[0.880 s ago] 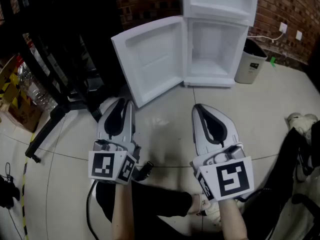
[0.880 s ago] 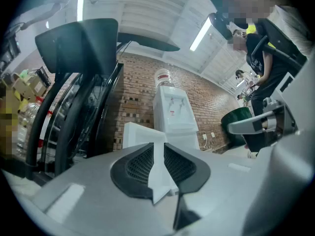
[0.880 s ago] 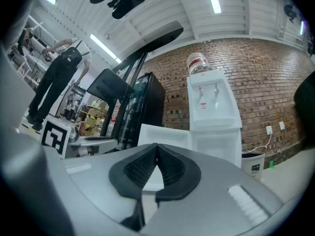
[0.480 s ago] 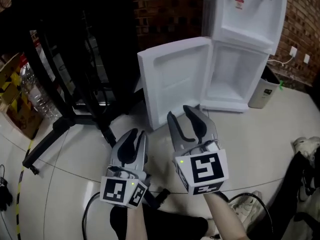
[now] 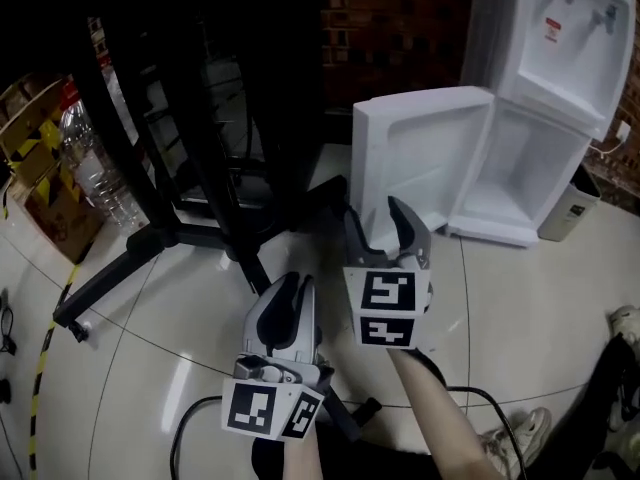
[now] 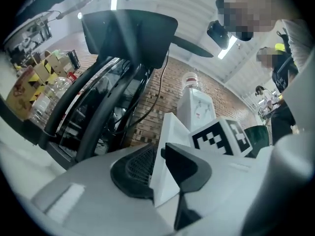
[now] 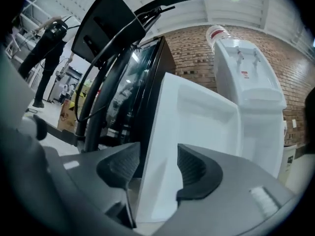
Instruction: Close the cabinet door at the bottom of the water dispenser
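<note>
The white water dispenser (image 5: 560, 48) stands at the upper right against the brick wall. Its bottom cabinet (image 5: 520, 178) is open, and the white door (image 5: 420, 158) is swung out to the left. My right gripper (image 5: 378, 213) is open at the door's free edge. In the right gripper view that door (image 7: 197, 117) edge shows between the wide-apart jaws of the right gripper (image 7: 158, 154), and no pad presses on it. My left gripper (image 5: 295, 283) hangs lower and nearer to me, open and empty. In the left gripper view the door (image 6: 170, 132) shows beyond the left gripper (image 6: 157, 154).
A black stand with splayed legs (image 5: 150, 238) fills the left and middle, just left of the door. Water bottles (image 5: 95, 173) and a cardboard box (image 5: 40, 198) sit at far left. A white bin (image 5: 570, 208) stands right of the dispenser. A black cable (image 5: 480, 393) lies on the floor.
Both grippers have moved forward toward the dispenser. The right one has gone ahead and reached the door's free edge. The left one trails behind it.
</note>
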`<state>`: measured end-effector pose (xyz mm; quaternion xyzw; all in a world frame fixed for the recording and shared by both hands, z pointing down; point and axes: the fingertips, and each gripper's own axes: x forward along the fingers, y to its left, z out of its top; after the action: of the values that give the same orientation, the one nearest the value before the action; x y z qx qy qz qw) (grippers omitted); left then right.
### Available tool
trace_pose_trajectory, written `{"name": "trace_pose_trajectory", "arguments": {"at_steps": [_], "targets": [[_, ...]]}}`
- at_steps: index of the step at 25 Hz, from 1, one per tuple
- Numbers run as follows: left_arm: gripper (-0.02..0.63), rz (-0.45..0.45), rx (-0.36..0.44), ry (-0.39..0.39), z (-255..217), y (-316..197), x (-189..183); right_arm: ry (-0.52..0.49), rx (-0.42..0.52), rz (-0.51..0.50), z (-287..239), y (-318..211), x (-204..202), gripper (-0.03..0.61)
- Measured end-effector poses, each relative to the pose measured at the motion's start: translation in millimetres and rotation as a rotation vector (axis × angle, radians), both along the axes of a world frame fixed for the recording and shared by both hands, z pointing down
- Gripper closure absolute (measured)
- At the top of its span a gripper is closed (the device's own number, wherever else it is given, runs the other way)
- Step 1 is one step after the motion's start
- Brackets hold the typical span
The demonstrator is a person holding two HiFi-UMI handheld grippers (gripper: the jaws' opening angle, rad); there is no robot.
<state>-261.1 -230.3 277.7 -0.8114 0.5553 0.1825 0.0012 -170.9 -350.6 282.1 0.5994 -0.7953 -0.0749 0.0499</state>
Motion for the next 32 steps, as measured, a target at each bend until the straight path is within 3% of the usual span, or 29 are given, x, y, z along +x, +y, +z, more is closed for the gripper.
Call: {"name": "trace_pose_trajectory", "arguments": {"at_steps": [8,17,26,32], "targets": [[0.538,-0.024,0.014,0.057,3.8,1.2,-16.0,0.043,-0.009,0.078,18.9,-28.1,-7.5,0.353],[0.538,-0.006,-0.018,0.069,7.9,-4.1,-14.6,0.046,-0.008,0.077,20.2,-35.5,-10.0,0.371],[0.539,0.007,-0.022,0.047,8.7,-6.5,-11.0,0.033,-0.034,0.078,21.1,-14.0,3.0,0.370],[0.566,-0.008,-0.012,-0.031,5.1,-3.7,3.0,0.022,-0.048,0.113,24.3,18.2,23.9,0.370]]}}
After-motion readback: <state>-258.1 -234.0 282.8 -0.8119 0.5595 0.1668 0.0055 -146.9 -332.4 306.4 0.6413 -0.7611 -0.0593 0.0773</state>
